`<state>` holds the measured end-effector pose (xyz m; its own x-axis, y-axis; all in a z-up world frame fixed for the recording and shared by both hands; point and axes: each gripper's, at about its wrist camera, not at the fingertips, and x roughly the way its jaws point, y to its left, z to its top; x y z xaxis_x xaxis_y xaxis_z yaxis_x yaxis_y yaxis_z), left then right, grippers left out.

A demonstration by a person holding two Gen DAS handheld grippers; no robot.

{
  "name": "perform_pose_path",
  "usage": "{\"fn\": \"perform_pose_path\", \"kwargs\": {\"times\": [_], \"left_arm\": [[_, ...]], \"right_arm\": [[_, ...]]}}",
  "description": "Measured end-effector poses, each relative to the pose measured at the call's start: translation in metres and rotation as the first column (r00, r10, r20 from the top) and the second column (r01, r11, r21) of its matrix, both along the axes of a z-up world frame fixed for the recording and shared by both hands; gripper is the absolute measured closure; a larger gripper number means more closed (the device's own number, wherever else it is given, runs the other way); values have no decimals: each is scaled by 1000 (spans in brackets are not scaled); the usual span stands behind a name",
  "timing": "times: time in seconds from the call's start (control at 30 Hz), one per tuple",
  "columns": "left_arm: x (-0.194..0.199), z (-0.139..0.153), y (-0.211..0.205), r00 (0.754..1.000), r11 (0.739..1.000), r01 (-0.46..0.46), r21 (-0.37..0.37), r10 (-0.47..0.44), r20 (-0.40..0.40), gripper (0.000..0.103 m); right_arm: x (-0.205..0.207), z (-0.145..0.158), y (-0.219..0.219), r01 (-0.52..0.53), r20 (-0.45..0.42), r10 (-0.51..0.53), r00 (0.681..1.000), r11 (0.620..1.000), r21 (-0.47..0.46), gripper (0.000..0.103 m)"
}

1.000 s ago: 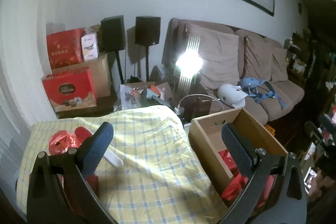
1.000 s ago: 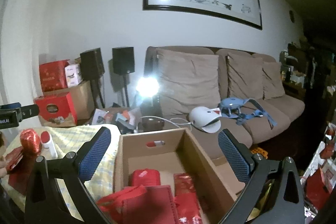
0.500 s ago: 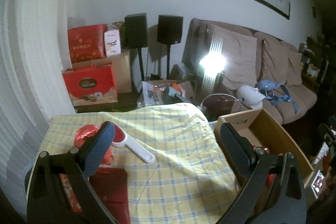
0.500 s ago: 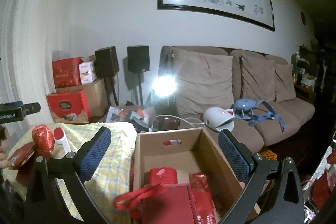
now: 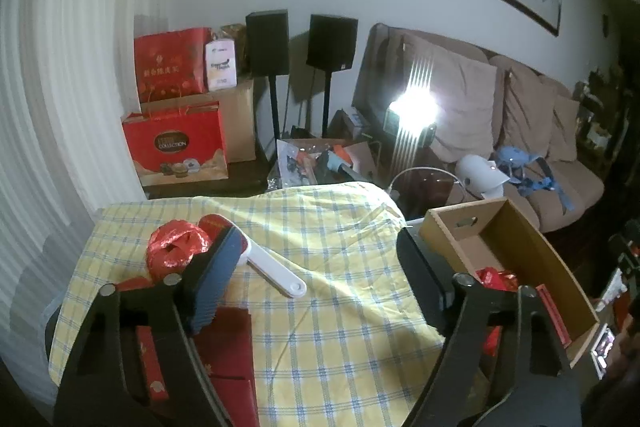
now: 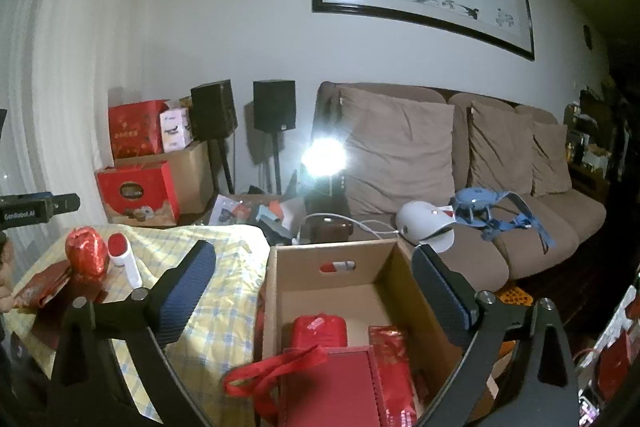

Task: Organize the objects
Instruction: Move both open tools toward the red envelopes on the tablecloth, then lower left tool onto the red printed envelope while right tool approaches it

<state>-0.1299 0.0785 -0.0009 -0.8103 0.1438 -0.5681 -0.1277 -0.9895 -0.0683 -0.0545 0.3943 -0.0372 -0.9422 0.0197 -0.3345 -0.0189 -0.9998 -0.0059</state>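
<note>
I am bringing the left gripper (image 5: 320,275) in over the yellow checked cloth (image 5: 320,327); its jaws have just been closing a little, but they are standing apart with nothing between them. The white-handled brush (image 5: 276,271) is lying on the cloth, well to the left of the cardboard box (image 5: 536,259), touching the crinkled red foil ball (image 5: 176,253) at its red head end. I am judging the brush light, stiff and rather slick — best pinched across the flat handle, near its middle. The foil ball looks soft and crushable, so it wants a gentle squeeze. The right gripper (image 6: 316,291) is hovering over the box, jaws wide and empty, above the red packets (image 6: 340,367) inside.
</note>
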Motion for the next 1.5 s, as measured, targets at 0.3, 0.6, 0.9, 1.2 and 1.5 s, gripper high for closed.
{"fn": "perform_pose_path", "kwargs": {"times": [0.3,0.6,0.9,1.2,1.5], "left_arm": [[-9,-9,-9,998,999,-36,-5,36,46,69],[-13,-28,-19,995,998,-47,-30,49,83,102],[-23,-42,-54,986,993,-115,-10,115,121,102],[-27,-45,-112,970,980,-200,-5,199,138,70],[-11,-34,-175,958,964,-265,22,261,120,36]], "right_arm": [[-6,-6,-2,-54,45,55,997,998,-24,37],[-20,-22,-20,-109,119,109,987,994,1,75],[-30,-45,-53,-179,192,164,968,982,64,94],[-52,-71,-56,-204,235,216,948,976,-73,53],[-64,-75,-94,-270,244,315,917,941,-204,30]]}}
